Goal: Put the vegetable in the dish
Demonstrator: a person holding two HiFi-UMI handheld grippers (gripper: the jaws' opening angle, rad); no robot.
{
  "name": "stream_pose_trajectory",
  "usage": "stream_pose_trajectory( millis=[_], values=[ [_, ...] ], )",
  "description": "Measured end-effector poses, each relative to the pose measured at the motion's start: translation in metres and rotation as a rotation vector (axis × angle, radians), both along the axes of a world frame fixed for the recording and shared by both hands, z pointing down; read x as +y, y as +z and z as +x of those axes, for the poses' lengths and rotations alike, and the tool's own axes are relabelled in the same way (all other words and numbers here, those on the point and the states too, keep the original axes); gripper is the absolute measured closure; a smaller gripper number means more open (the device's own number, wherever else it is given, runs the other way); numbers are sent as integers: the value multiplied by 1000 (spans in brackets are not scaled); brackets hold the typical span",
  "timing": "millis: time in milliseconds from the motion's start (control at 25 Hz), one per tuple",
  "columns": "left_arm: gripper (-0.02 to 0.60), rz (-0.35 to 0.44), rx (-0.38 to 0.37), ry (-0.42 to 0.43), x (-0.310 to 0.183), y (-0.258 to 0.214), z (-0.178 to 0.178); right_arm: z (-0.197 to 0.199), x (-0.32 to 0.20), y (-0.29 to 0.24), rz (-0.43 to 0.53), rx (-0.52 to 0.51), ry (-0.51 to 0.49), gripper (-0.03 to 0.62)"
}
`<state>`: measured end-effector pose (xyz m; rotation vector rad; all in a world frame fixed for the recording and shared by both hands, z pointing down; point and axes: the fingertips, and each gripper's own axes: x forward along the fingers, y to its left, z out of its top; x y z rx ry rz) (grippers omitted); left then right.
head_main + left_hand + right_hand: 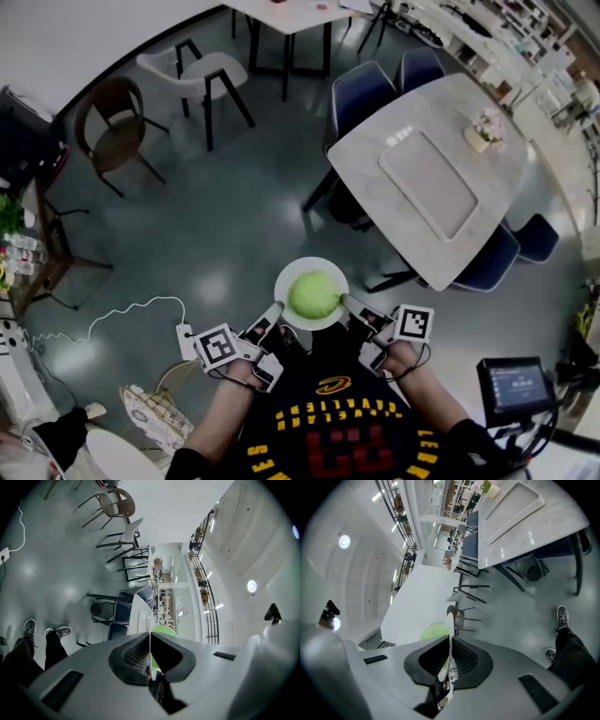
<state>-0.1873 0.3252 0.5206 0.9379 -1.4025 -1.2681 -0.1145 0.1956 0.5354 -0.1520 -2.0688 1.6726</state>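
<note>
A white dish (284,278) hangs in the air in front of my body, over the grey floor. A round pale green vegetable (314,293) lies in it. My left gripper (273,313) is shut on the dish's left rim and my right gripper (348,302) is shut on its right rim. In the left gripper view the rim (150,641) runs edge-on between the jaws of the left gripper (150,657), with the vegetable (165,631) showing past it. In the right gripper view the rim (449,623) is likewise pinched by the right gripper (448,660), the vegetable (433,632) behind.
A grey marble table (487,178) with a rectangular tray (429,183) and a flower pot (484,131) stands ahead right, blue chairs (361,94) around it. A white chair (202,75) and a brown chair (117,127) stand far left. A power strip and cable (141,309) lie on the floor.
</note>
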Motion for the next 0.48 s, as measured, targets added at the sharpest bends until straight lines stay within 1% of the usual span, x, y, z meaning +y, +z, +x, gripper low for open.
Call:
stream_pose_trajectory(
  millis=[160, 320, 480],
  values=[
    [571, -17, -25, -34, -16, -6, -28, -33, -20, -1, -8, -29, -32, 576],
    [569, -26, -60, -62, -50, -17, -64, -73, -55, -12, -22, -54, -57, 576],
    [571, -15, -75, -77, -87, -27, -86, -97, -93, -20, -24, -64, -70, 576]
  ],
)
